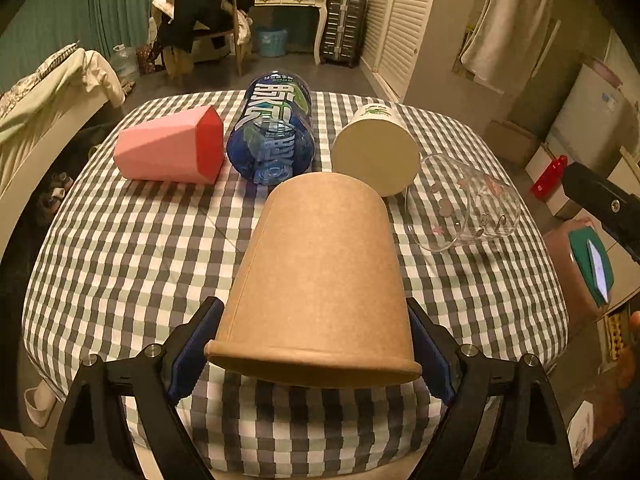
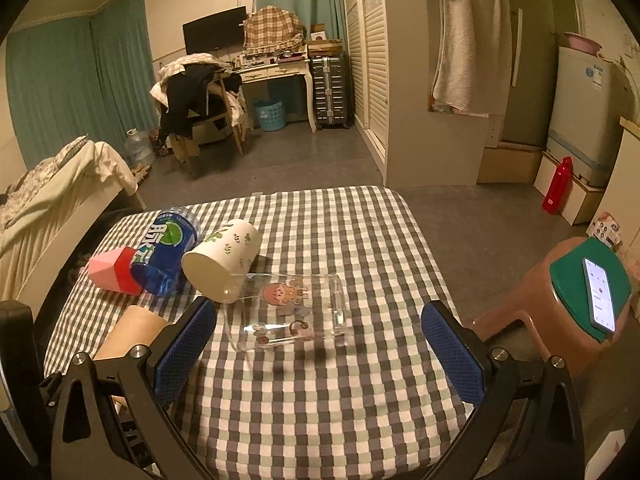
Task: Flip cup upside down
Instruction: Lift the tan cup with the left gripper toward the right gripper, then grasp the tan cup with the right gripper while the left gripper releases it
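Note:
A brown paper cup (image 1: 320, 280) is held between the blue pads of my left gripper (image 1: 314, 344), rim towards the camera and base pointing away, above the checked table (image 1: 120, 260). The pads press on its sides near the rim. The cup also shows at the left of the right wrist view (image 2: 132, 332). My right gripper (image 2: 320, 344) is open and empty, above the table just in front of a clear glass cup (image 2: 288, 312) that lies on its side.
Lying on their sides at the back of the table are a pink cup (image 1: 168, 148), a blue bottle (image 1: 276, 128), a white paper cup (image 1: 376, 148) and the clear glass (image 1: 464, 204). A stool with a phone (image 2: 598, 292) stands to the right.

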A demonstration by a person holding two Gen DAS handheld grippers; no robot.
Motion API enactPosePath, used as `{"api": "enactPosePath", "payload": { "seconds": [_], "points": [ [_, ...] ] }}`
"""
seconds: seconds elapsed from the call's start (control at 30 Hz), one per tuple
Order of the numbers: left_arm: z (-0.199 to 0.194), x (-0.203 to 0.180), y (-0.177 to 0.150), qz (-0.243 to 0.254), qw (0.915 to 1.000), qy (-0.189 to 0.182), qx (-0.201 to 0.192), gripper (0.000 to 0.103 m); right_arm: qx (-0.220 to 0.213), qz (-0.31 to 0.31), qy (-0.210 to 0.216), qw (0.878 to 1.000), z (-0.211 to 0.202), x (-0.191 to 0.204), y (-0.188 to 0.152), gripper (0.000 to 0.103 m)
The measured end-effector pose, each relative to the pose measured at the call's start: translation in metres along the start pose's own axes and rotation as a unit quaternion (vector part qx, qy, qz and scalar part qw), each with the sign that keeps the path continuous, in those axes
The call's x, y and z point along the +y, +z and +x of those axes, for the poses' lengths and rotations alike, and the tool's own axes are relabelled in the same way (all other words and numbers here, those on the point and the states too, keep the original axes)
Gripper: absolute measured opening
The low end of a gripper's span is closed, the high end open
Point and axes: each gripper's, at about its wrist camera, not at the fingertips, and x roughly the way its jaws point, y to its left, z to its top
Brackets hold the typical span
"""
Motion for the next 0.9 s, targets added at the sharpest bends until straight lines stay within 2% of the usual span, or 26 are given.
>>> {"api": "enactPosePath", "payload": {
  "seconds": [0.2, 0.5, 0.67, 0.8, 0.9],
  "points": [
    [-0.009, 0.0, 0.001, 0.0, 0.9999, -0.006, 0.009, 0.094, -0.004, 0.004, 0.006, 1.0, -0.007, -0.006, 0.002, 0.103],
    [-0.058, 0.017, 0.016, 0.016, 0.9984, -0.029, -0.046, 0.098, -0.012, -0.002, 0.014, 1.0, -0.027, 0.01, 0.014, 0.103],
    [-0.075, 0.048, 0.026, 0.0, 0.9962, -0.039, -0.079, 0.098, -0.003, -0.011, 0.013, 1.0, -0.026, 0.033, 0.019, 0.103],
    [-0.075, 0.071, 0.027, -0.001, 0.9956, -0.019, -0.092, 0.098, 0.018, -0.021, 0.012, 1.0, -0.016, 0.054, 0.021, 0.103],
    [-0.071, 0.092, 0.025, 0.007, 0.9948, 0.008, -0.101, 0.098, 0.07, -0.043, 0.021, 0.996, 0.001, 0.081, 0.023, 0.103]
  ]
}}
